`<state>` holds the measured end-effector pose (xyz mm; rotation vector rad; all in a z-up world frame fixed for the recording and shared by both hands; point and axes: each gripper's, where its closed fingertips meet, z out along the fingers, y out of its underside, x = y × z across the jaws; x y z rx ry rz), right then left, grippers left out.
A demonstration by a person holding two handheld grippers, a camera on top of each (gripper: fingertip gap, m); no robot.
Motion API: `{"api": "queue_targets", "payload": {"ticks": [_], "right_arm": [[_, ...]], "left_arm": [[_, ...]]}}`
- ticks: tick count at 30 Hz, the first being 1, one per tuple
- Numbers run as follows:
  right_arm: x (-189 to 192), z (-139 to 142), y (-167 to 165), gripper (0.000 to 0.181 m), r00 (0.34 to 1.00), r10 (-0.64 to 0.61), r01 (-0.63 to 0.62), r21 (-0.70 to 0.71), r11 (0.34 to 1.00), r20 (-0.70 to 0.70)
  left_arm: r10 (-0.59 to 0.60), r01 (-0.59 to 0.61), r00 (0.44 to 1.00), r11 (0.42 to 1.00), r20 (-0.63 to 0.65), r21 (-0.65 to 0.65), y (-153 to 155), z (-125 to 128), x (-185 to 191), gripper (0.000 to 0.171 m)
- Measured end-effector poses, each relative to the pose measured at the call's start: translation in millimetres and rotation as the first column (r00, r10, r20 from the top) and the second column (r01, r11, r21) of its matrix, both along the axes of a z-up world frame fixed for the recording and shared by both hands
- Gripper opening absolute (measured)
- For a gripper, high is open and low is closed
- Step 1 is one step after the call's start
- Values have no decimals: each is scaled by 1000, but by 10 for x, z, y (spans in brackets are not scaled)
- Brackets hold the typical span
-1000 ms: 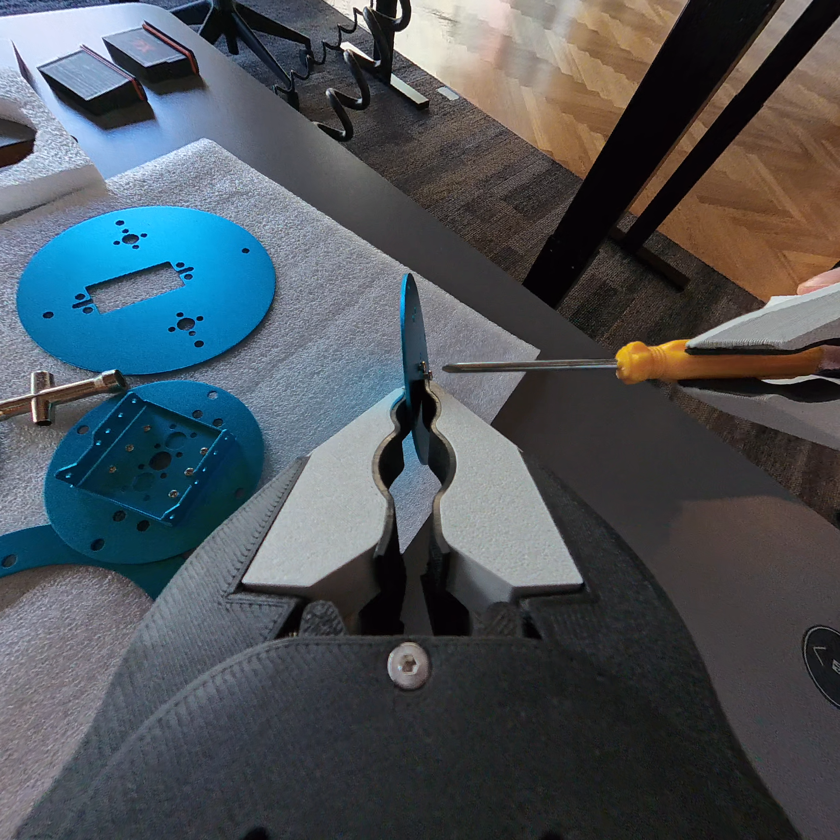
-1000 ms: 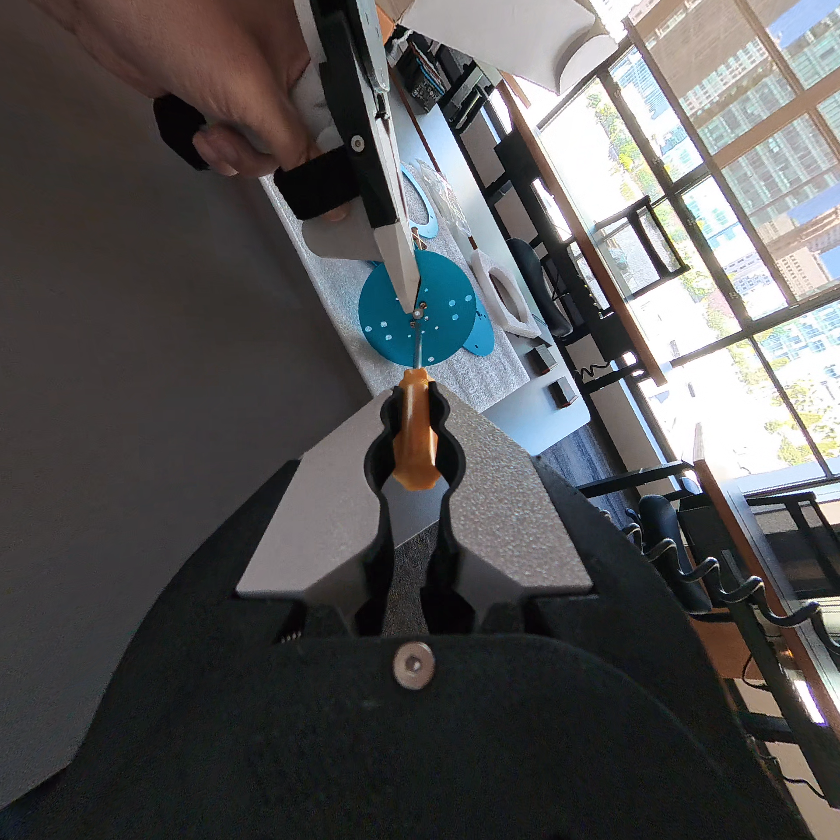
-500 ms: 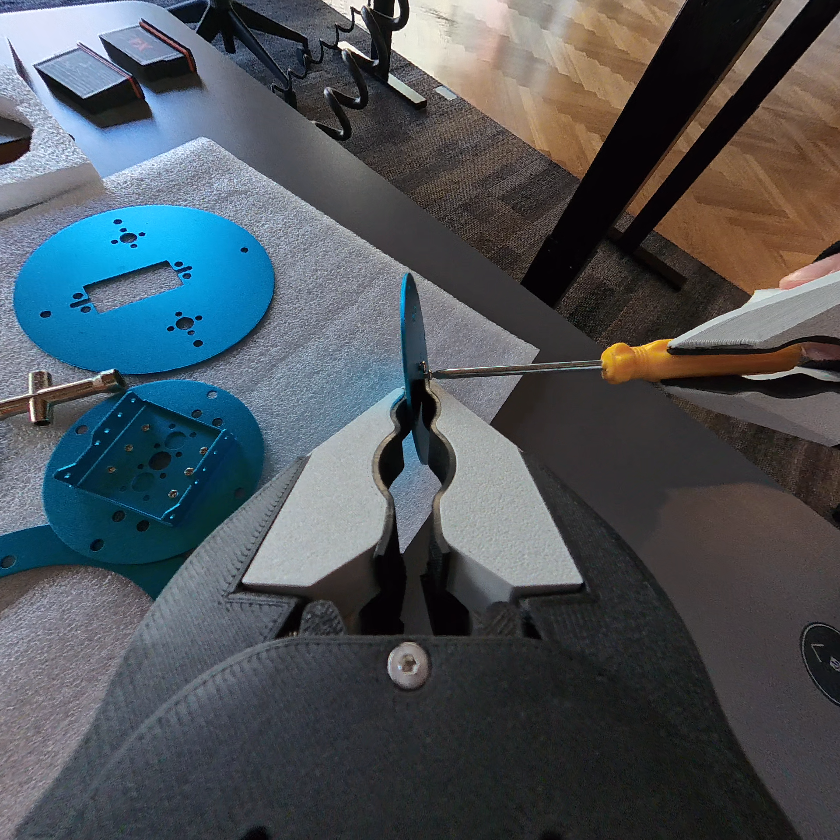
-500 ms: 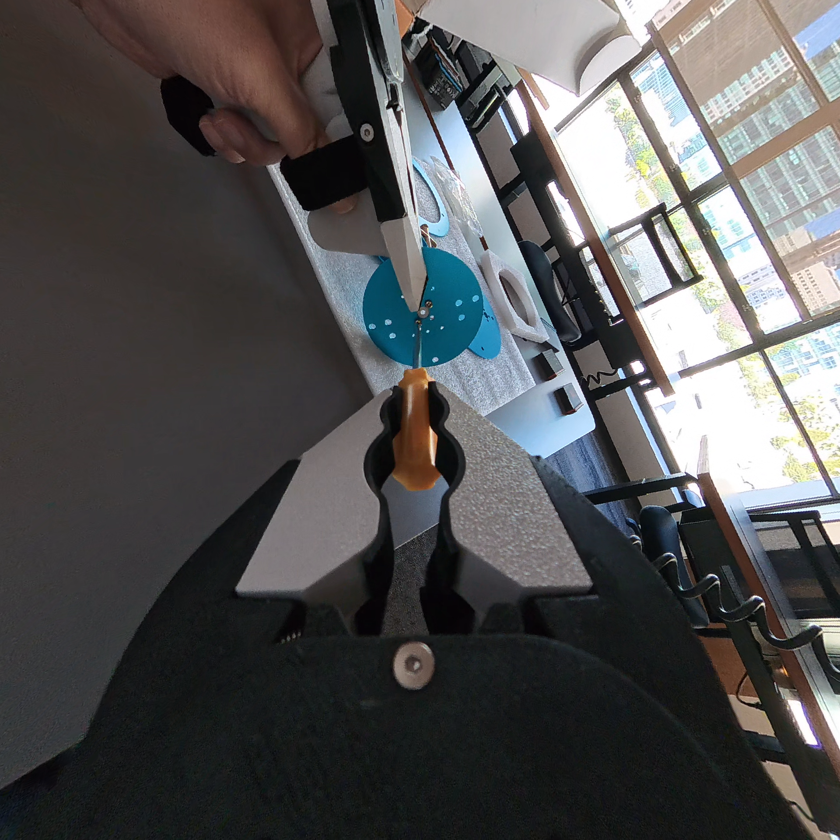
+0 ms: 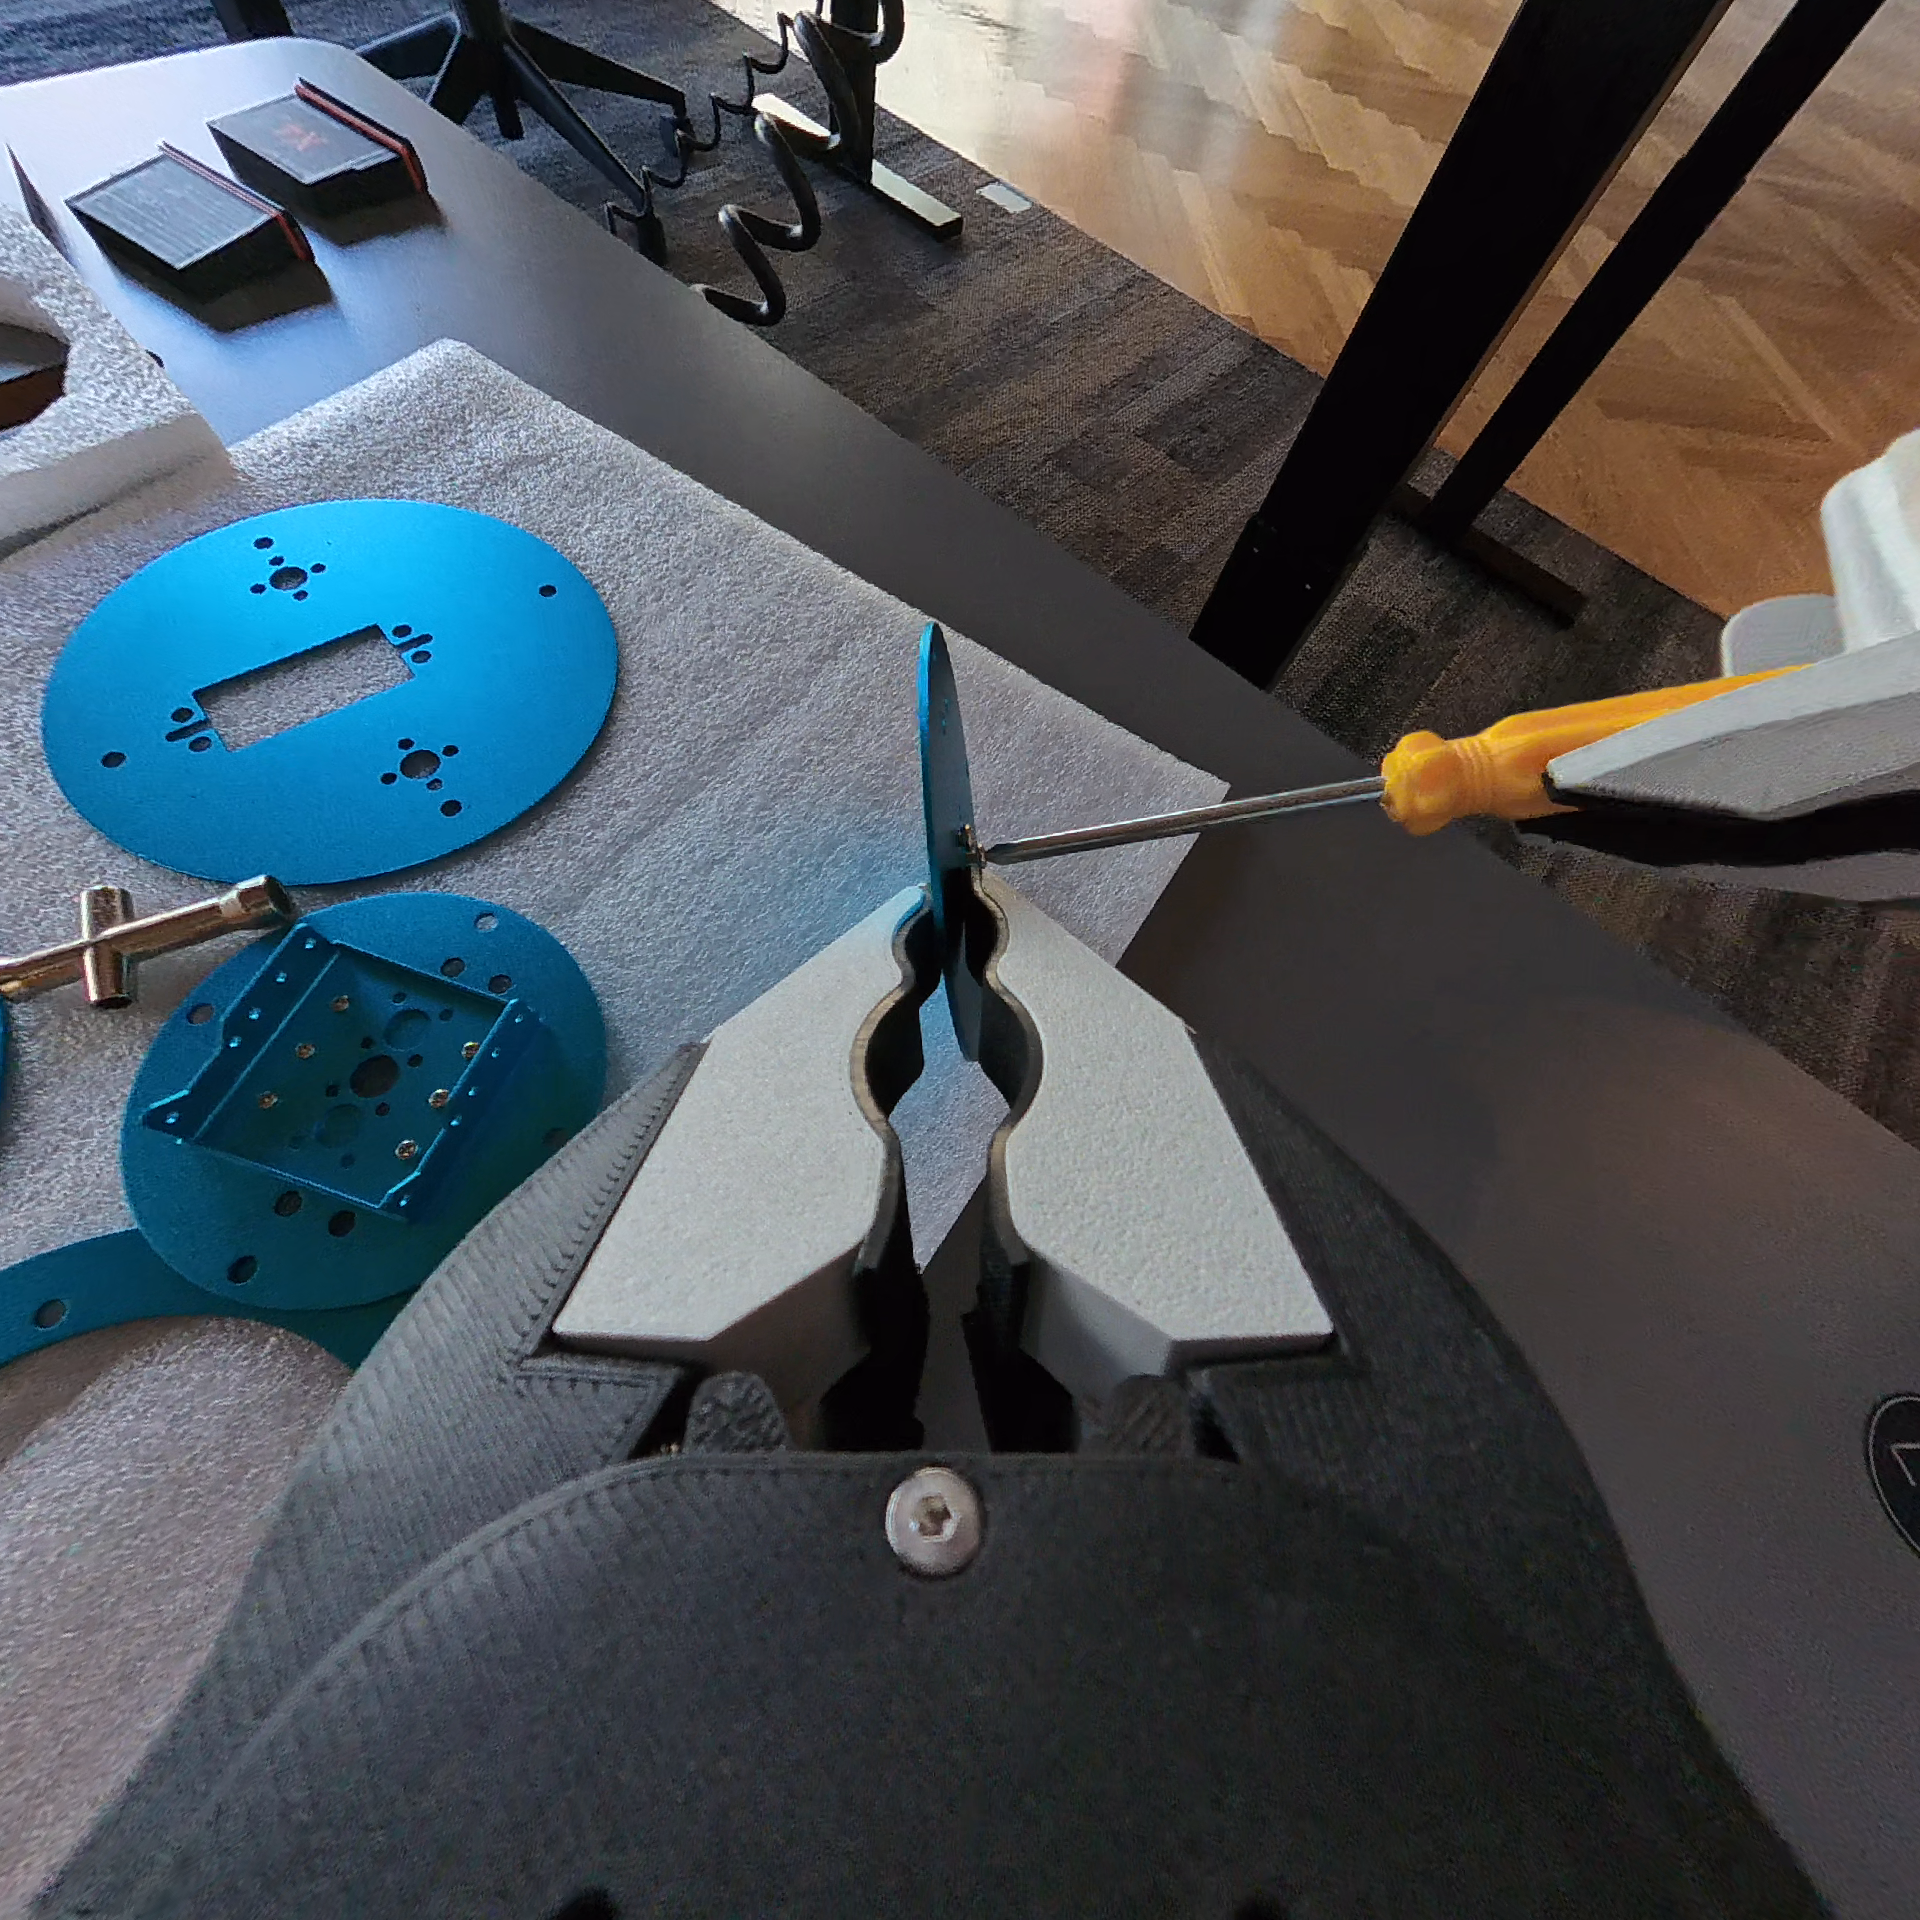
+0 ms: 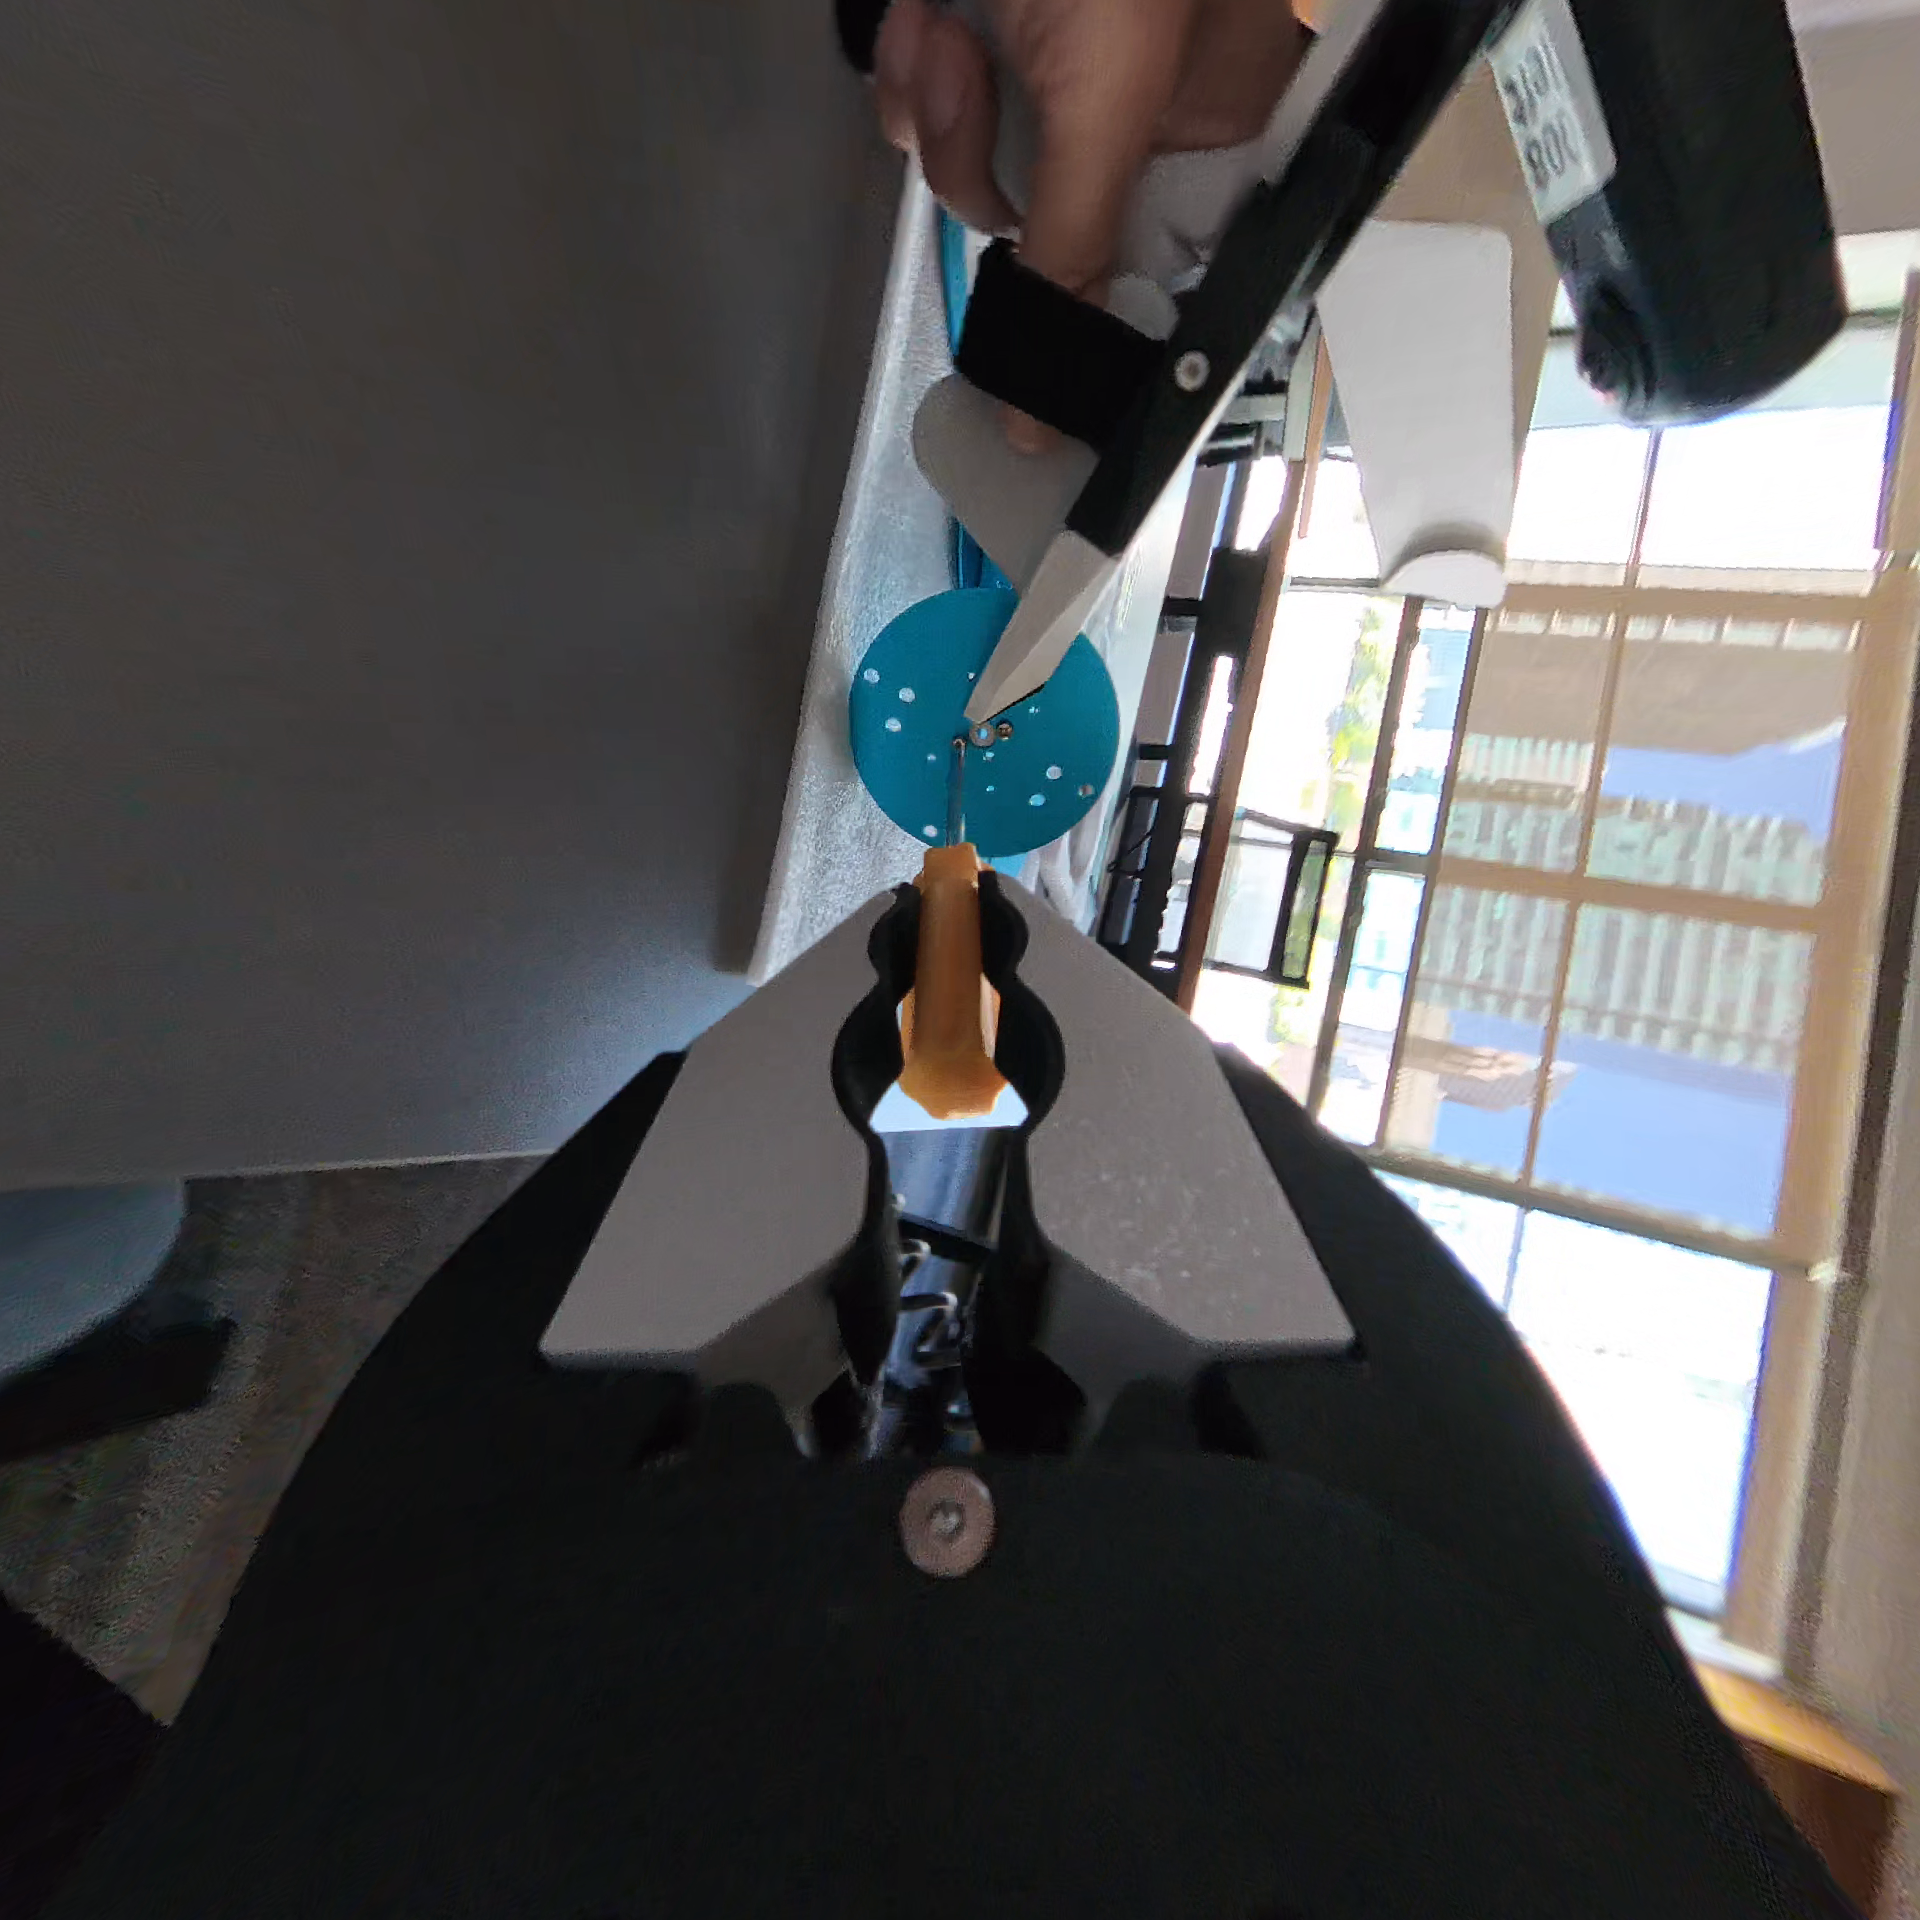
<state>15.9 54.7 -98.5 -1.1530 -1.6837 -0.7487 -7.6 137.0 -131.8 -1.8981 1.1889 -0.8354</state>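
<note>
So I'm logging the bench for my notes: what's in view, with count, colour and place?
round metal disc: 1, blue, upright on edge, clamped in left gripper
screwdriver: 1, orange handle, tip at a screw on the disc
flat round plate with rectangular cutout: 1, blue, on foam sheet
disc carrying a square bracket: 1, blue, on foam
cross-shaped socket wrench: 1, silver, on foam
foam sheet: 1, white, on dark table
flat boxes: 2, black, far table edge
left gripper: 1, grey fingers
right gripper: 1, grey fingers, holding screwdriver

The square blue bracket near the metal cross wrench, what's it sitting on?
The blue bracket lies on a round blue plate, which rests on white foam sheet. The plate's middle is covered by the bracket.
</note>
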Motion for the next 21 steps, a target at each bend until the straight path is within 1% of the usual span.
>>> {"api": "queue_targets", "payload": {"ticks": [3,6,8,9,11,12,13,14,15,16,17,18,19,20,21], "right_arm": [[-10,6,-4,11,986,66,-73,39,997,153],[-8,11,-2,10,949,121,-146,66,987,293],[-11,18,2,10,932,144,-174,63,983,332],[-18,21,6,10,936,147,-173,53,984,321],[-31,26,19,10,962,121,-131,26,991,245],[-37,30,32,10,982,88,-90,2,996,167],[-44,38,42,10,997,41,-39,-33,999,62],[-47,55,54,10,998,-19,15,-75,997,-55],[-43,69,69,10,977,-96,71,-133,988,-189],[-36,77,83,10,919,-193,125,-212,969,-343],[-22,83,92,10,825,-292,160,-294,942,-485],[6,84,103,11,693,-391,181,-380,907,-605],[39,61,109,10,508,-502,178,-485,856,-700],[63,19,98,10,283,-603,136,-592,795,-745],[79,-23,80,10,60,-676,58,-674,737,-734]], "left_arm": [[-3,3,1000,1000,-3,4,-3,1,2,2],[-12,12,1000,1000,-13,18,-12,4,8,3],[-15,16,1000,999,-23,39,-10,4,9,2],[-14,15,1000,999,-26,42,-8,3,8,2],[-7,8,1000,999,-25,37,4,0,4,2],[-3,3,1000,999,-23,32,12,-3,-1,2],[0,0,1000,1000,-20,25,18,-5,-3,2],[5,-5,1000,1000,-15,14,21,-6,-5,2],[11,-11,1000,1000,-11,6,25,-7,-6,2],[17,-17,1000,1000,-10,1,30,-9,-8,2],[24,-24,1000,1000,-8,-1,32,-9,-8,2],[34,-34,999,999,-7,-1,35,-8,-5,2],[41,-41,999,999,-8,2,37,-8,-1,2],[47,-46,999,999,-11,7,37,-6,3,2],[49,-49,999,999,-12,12,33,-3,7,2]]}}
